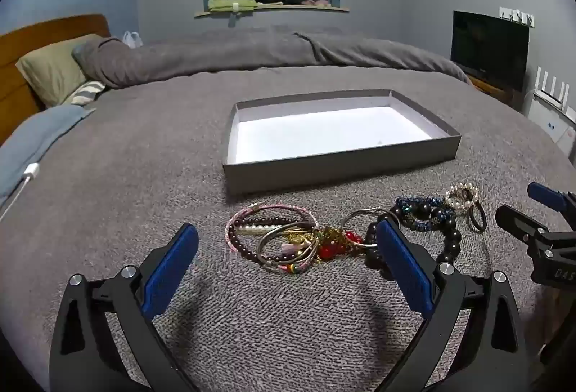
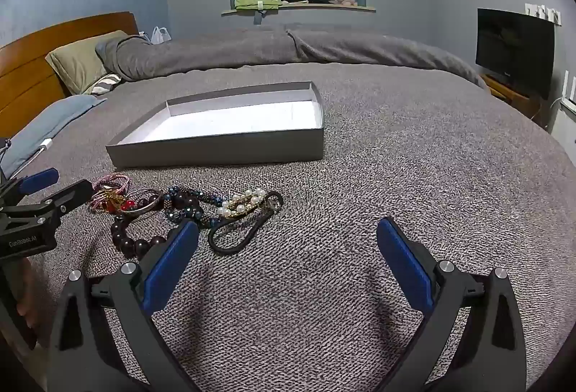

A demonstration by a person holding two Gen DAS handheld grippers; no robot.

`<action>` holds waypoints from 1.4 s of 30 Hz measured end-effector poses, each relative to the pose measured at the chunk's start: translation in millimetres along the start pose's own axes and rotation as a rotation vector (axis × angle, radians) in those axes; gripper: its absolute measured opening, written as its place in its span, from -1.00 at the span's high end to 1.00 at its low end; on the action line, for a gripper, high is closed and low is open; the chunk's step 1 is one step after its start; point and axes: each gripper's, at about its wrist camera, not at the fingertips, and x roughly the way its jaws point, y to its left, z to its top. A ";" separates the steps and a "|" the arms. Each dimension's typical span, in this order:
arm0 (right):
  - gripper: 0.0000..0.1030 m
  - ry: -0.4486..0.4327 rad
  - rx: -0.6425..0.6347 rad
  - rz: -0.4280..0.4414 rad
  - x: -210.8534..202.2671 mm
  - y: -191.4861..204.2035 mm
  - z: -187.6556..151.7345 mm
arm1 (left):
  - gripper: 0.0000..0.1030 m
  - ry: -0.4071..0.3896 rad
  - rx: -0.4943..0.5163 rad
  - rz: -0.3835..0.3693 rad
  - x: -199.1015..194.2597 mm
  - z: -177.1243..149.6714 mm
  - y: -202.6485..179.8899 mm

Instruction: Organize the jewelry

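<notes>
A pile of jewelry (image 1: 324,240) lies on the grey bed cover: pink and metal bangles (image 1: 273,230), red beads (image 1: 331,249), a dark bead bracelet (image 1: 446,240), a blue beaded piece (image 1: 421,212) and a pearl piece (image 1: 462,194). An empty grey shallow box (image 1: 338,172) with a white floor stands behind the pile. My left gripper (image 1: 288,237) is open just in front of the pile. My right gripper (image 2: 288,233) is open, to the right of the pile (image 2: 187,208), near the pearl piece (image 2: 244,203) and a black cord loop (image 2: 237,237). The box also shows in the right wrist view (image 2: 223,148).
Pillows (image 1: 50,71) and a rolled grey duvet (image 1: 252,49) lie at the far side of the bed. A white charger cable (image 1: 30,172) lies at the left. A dark TV (image 1: 489,48) stands at the right. My right gripper shows at the right edge of the left wrist view (image 1: 532,208).
</notes>
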 end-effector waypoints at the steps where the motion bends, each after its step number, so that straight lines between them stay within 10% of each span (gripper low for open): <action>1: -0.90 0.001 -0.001 -0.001 0.3 0.4 0.0 | -0.91 0.001 0.002 0.000 -0.3 -0.1 -0.1; 42: -0.90 0.010 -0.011 -0.006 -0.5 -1.2 -0.2 | -0.91 0.005 0.007 0.001 -1.6 0.4 -3.6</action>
